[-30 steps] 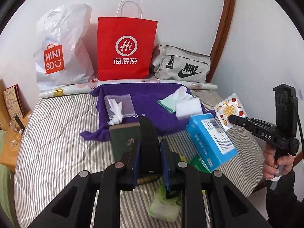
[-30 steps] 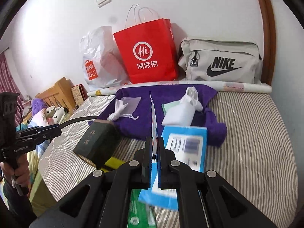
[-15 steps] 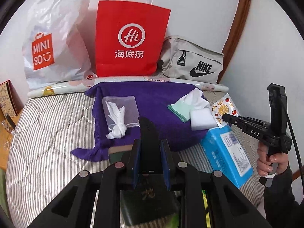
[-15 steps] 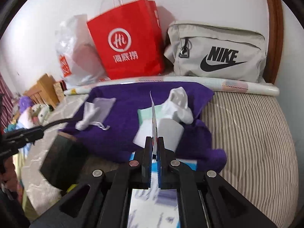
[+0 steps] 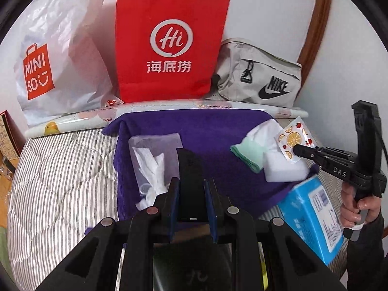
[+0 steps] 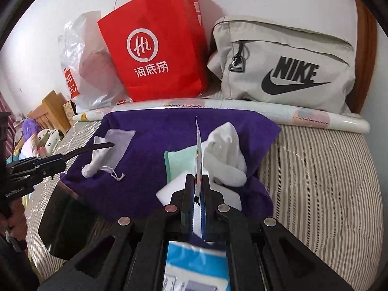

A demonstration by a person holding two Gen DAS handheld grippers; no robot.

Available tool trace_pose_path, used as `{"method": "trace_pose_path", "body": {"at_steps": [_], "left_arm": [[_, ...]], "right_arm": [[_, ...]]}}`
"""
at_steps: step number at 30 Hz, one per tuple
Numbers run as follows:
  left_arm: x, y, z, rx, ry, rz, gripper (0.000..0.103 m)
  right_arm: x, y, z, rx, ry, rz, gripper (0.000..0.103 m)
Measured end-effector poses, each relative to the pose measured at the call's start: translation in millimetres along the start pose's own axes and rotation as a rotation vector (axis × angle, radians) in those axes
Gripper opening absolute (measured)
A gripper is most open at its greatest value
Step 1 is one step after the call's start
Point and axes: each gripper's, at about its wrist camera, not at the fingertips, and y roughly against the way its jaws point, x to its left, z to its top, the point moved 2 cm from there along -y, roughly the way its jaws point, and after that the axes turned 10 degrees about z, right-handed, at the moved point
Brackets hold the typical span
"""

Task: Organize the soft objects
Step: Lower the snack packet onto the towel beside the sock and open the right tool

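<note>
The left gripper (image 5: 191,201) is clamped on a flat black strap-like piece (image 5: 190,177) above the purple fleece towel (image 5: 218,131). The right gripper (image 6: 197,194) pinches a thin fruit-printed sachet (image 5: 294,143) (edge-on in its own view) over a white foam block (image 5: 283,171) and a mint-and-white folded cloth (image 5: 252,145) on that towel, spread over the striped mattress (image 5: 60,169).

Even, soft indoor light, mild shadows behind the red bag (image 5: 169,41); strong fisheye bending and black vignette at edges; nearest blue box (image 6: 196,266) blurred.
</note>
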Motion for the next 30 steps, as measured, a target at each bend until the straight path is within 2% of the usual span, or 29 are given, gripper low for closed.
{"method": "trace_pose_path", "body": {"at_steps": [3,12,19,25,28,30], "left_arm": [[5.0,-12.5,5.1,0.017,0.018,-0.003,0.020],[9.0,-37.9,19.1,0.055,0.019,0.023,0.020],[12.4,-53.2,17.4,0.104,0.042,0.027,0.021],[13.3,-56.2,17.7,0.123,0.038,0.070,0.021],[14.5,-58.6,16.3,0.150,0.048,0.092,0.021],[15.1,-56.6,14.8,0.157,0.053,0.084,0.021]], "right_arm": [[3.1,-7.8,6.7,0.009,0.034,-0.019,0.005],[-6.1,-29.4,15.6,0.065,-0.011,0.054,0.007],[-9.7,-30.3,16.3,0.085,-0.012,0.034,0.009],[-9.3,-29.2,19.8,0.091,-0.014,0.019,0.023],[-3.5,-27.4,23.7,0.082,0.000,0.016,0.025],[1.6,-23.8,25.9,0.074,0.019,0.006,0.029]]}}
